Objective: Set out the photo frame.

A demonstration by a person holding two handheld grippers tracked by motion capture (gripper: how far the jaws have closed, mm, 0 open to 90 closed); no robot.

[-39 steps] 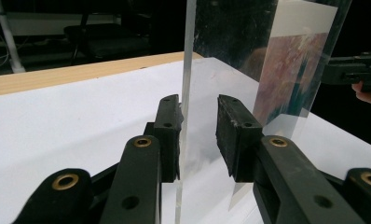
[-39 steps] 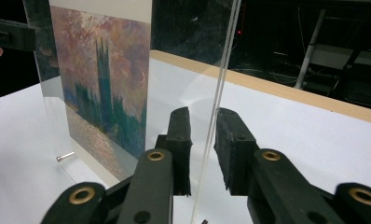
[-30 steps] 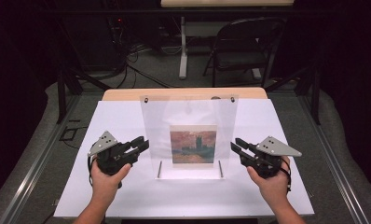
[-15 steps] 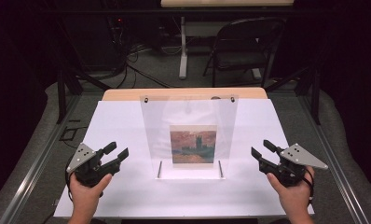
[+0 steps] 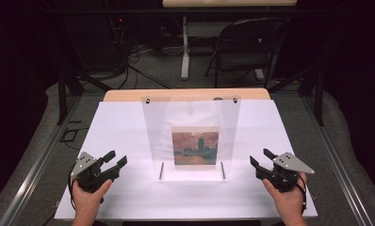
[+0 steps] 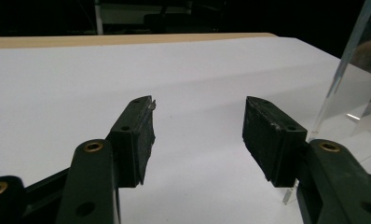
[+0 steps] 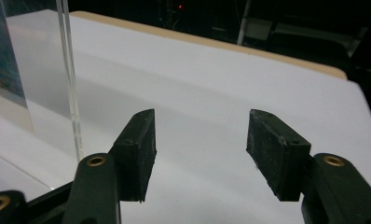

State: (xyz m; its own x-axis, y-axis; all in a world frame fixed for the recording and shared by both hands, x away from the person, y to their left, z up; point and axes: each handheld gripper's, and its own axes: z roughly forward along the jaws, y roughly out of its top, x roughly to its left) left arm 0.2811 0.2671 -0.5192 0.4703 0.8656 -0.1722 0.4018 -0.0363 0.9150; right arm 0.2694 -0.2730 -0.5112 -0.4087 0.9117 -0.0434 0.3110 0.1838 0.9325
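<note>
Midway along the tabletop (image 5: 129, 127), nearer its front edge than its back, one clear acrylic stand (image 5: 191, 136) stood upright with one small painting (image 5: 195, 145) showing in it, its broad face turned toward the person and its long side running left to right. It lay between two grippers and apart from both: the left gripper (image 5: 115, 159) and the right gripper (image 5: 262, 157) flanked it about equally. Both had just been opening, fingers (image 6: 139, 135) spread, nothing between them.
</note>
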